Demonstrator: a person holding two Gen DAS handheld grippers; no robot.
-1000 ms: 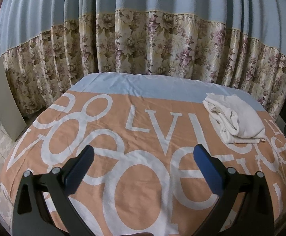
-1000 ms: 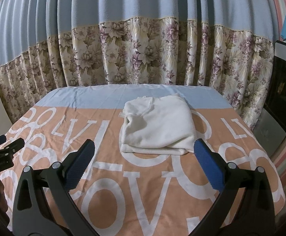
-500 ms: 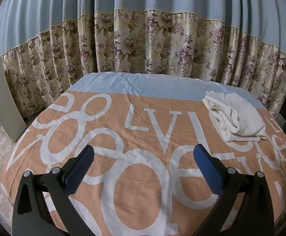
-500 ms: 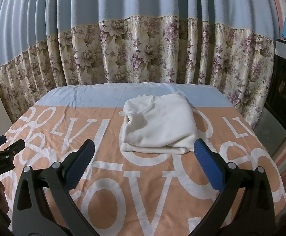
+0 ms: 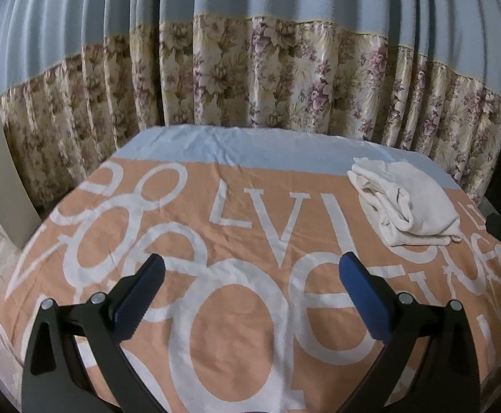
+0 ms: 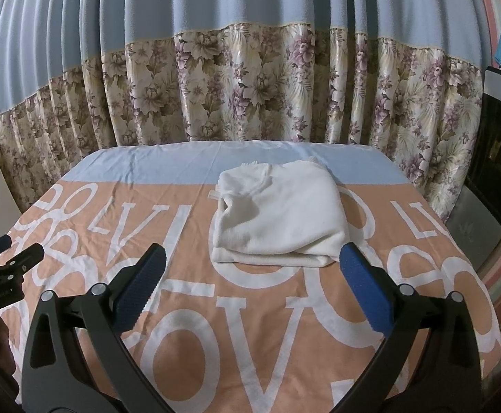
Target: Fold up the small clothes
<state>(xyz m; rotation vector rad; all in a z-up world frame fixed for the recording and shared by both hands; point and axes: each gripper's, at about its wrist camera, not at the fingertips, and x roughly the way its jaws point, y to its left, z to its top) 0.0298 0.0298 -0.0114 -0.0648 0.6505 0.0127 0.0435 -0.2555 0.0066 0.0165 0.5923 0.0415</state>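
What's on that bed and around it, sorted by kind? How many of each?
White folded garment: 1
Orange bedspread with white letters: 1
Hand-held grippers, left gripper and right gripper, both open and empty: 2
Blue and floral curtain: 1
Total: 5

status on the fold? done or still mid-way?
Looks done: the white garment lies as a compact folded bundle on the orange lettered bedcover, near its far edge. Nothing in hand: the left gripper and right gripper are both open and empty, short of the garment. No other loose clothes show in either view, so nothing visible is left.
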